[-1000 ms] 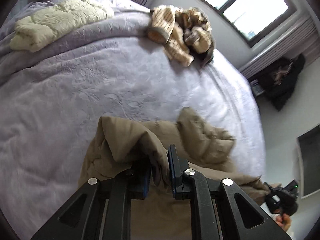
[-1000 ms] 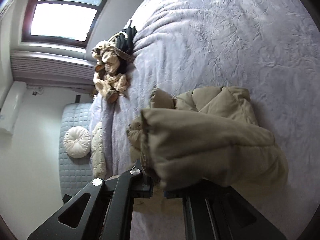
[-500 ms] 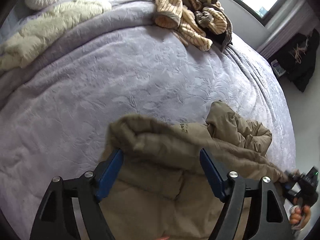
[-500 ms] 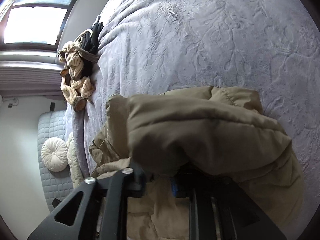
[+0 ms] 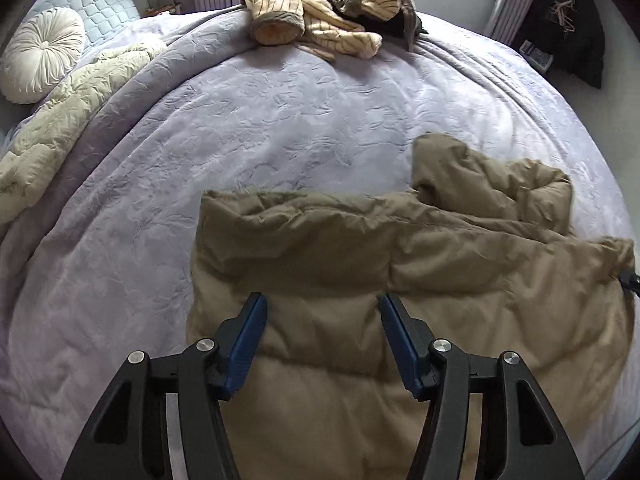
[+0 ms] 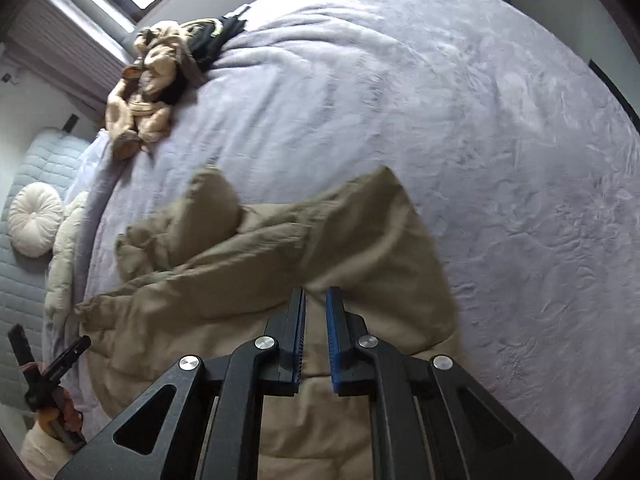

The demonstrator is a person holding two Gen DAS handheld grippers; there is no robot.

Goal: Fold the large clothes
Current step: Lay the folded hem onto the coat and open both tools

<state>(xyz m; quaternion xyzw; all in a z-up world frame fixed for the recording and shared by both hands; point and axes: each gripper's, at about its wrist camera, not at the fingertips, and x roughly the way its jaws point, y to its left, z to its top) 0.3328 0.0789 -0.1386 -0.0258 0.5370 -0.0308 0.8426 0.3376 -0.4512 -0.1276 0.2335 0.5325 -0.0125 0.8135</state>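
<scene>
A tan padded jacket point(image 5: 400, 280) lies on a lavender bedspread point(image 5: 280, 120), near the edge of the bed closest to both cameras. Its upper part is folded over the lower part, forming a thick doubled band across the garment; a bunched portion, apparently a sleeve or hood point(image 5: 480, 176), sticks out beyond the fold on the side away from the cameras.

The left gripper point(image 5: 320, 312) hovers over the jacket just short of the fold. Its blue-padded fingers point(image 5: 244, 344) are spread wide, with nothing between them.

The right gripper point(image 6: 316, 300) is also above the jacket, pointing at the folded edge. Its fingers point(image 6: 334, 340) stand close together with a narrow gap between them, and no cloth is seen in that gap. The left gripper's handle and the hand holding it appear in the right wrist view, beyond the jacket's left side.

Farther from the jacket, at the opposite edge of the bedspread, lies a heap of striped cream and dark clothes point(image 5: 328, 12). Left of the jacket, toward the headboard, are a cream quilt point(image 5: 68, 104) and a round white cushion point(image 5: 40, 52).
</scene>
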